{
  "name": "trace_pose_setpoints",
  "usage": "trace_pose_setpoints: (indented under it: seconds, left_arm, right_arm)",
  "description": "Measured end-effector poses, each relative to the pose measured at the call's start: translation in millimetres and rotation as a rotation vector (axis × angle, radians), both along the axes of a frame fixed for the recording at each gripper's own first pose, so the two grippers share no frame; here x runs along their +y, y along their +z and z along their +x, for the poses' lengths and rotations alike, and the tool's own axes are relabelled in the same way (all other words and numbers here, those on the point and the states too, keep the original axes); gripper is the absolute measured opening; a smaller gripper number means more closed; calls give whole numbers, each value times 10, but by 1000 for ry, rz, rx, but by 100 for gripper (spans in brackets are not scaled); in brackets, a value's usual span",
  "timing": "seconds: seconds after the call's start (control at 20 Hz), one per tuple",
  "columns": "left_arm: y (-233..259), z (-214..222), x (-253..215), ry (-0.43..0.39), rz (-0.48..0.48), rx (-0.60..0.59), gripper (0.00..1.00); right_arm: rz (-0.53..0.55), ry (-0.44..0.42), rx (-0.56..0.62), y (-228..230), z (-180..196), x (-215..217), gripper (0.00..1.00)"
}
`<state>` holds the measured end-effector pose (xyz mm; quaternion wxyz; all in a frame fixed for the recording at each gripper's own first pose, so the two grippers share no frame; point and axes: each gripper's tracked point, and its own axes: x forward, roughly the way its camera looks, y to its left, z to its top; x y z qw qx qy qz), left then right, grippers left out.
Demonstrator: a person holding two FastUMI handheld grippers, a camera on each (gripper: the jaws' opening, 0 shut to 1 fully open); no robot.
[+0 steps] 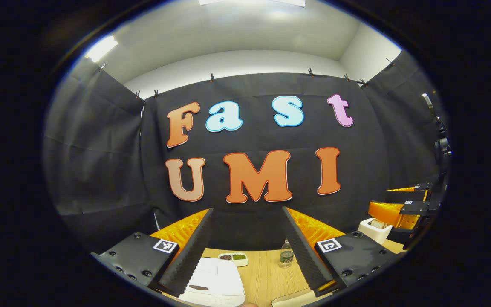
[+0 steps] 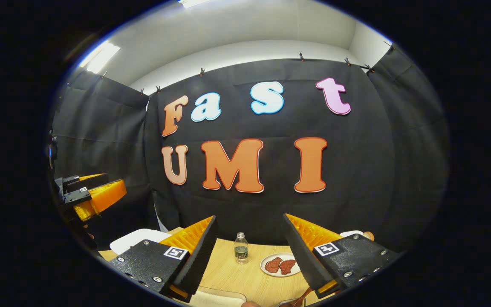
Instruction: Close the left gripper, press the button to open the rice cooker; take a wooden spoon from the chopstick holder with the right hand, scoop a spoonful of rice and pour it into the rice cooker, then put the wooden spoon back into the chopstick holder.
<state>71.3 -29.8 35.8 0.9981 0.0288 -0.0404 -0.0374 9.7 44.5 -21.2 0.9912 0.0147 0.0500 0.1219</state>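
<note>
In the left gripper view my left gripper [image 1: 247, 209] is open, held above the wooden table with nothing between its fingers. The white rice cooker [image 1: 215, 277] lies below it, lid down, partly behind the left finger. My right gripper [image 2: 249, 216] is open too and holds nothing. A brown wooden spoon handle [image 2: 301, 297] pokes up at the bottom edge of the right gripper view. The rice cooker [image 2: 137, 240] shows at the lower left there. A white container [image 1: 375, 229] with something pale inside stands at the right of the table, below the other gripper [image 1: 409, 204].
A small water bottle [image 1: 286, 253] [image 2: 241, 247] stands mid-table near the cloth wall. Beside the cooker sits a small white dish [image 1: 233, 258] of dark and green bits. A white plate [image 2: 271, 269] carries red pieces. A pale tray rim [image 2: 220, 296] lies at the near edge.
</note>
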Motion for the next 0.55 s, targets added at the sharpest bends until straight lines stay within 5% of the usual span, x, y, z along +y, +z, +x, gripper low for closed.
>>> trace_pose_setpoints:
  seconds: [0.55]
  left_arm:
    - [-277,-278,209,36,-37,30,100]
  right_arm:
    - [-18,62,-53,25,-102,303,93]
